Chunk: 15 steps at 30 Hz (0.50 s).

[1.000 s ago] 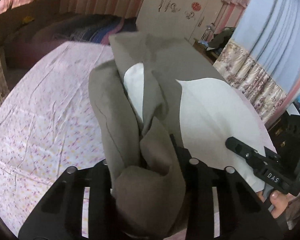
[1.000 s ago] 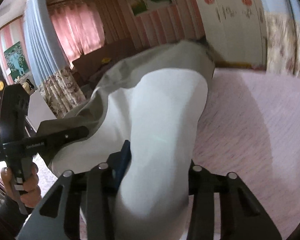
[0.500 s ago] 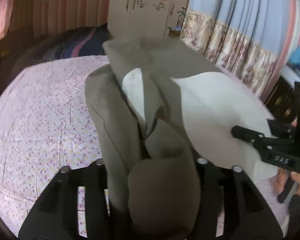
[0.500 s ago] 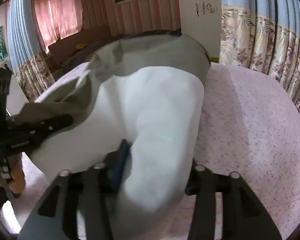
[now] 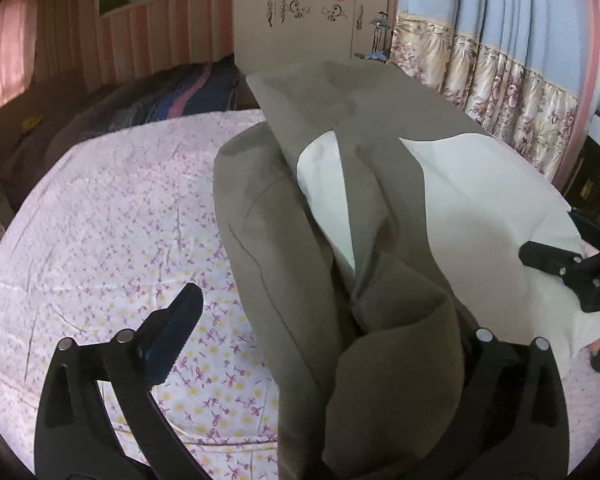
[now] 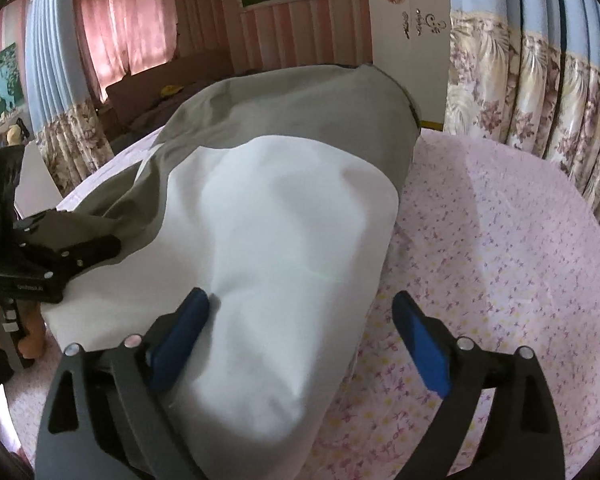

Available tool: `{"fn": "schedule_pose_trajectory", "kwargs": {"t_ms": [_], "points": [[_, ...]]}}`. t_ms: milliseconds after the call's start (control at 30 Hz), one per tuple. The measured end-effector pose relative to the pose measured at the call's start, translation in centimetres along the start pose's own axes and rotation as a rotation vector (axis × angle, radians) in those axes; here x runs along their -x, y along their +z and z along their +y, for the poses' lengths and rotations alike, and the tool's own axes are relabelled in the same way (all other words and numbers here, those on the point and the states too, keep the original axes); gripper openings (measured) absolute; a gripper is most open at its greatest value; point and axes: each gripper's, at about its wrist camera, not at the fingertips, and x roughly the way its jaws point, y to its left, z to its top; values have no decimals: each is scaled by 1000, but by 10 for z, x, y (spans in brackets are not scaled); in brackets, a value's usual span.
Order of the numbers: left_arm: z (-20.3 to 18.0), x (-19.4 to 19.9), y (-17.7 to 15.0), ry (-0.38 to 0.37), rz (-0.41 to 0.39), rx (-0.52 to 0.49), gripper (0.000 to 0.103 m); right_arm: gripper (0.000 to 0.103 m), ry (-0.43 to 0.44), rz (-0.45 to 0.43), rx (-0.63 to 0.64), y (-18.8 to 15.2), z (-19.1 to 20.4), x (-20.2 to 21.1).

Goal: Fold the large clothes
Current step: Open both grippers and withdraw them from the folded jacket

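Both grippers are being opened, so the coat (image 5: 332, 240) gets dropped on the bed (image 5: 111, 216). Left gripper (image 5: 332, 344) and right gripper (image 6: 300, 328) straddle cloth unclamped, folded bulk toward 12 o'clock.

L gripper's right fingers (image 5: 466, 334) under coat (image 5: 300, 240)

In the left wrist view, the white letters "DAS" can be read on the black body of the right tool (image 5: 548, 260), at the picture's right edge; the print runs past the frame, so any further letters are cut off. In the right wrist view, the left tool (image 6: 99, 248) bears a small white label, too blurred to read.
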Motion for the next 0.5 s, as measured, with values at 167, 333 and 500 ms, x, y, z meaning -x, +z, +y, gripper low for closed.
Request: {"fn": "schedule_pose_trajectory", "kwargs": {"t_ms": [167,333,500], "points": [[-5,43,4,108,-59,-31,100,96,-85,-69,-4,0,17,45],[-2,96,5,151,-107,15,100,101,-178,-201,-96,-14,39,103],[-9,135,-4,177,-168,43,100,101,-276,-252,-146,-30,61,119]]}}
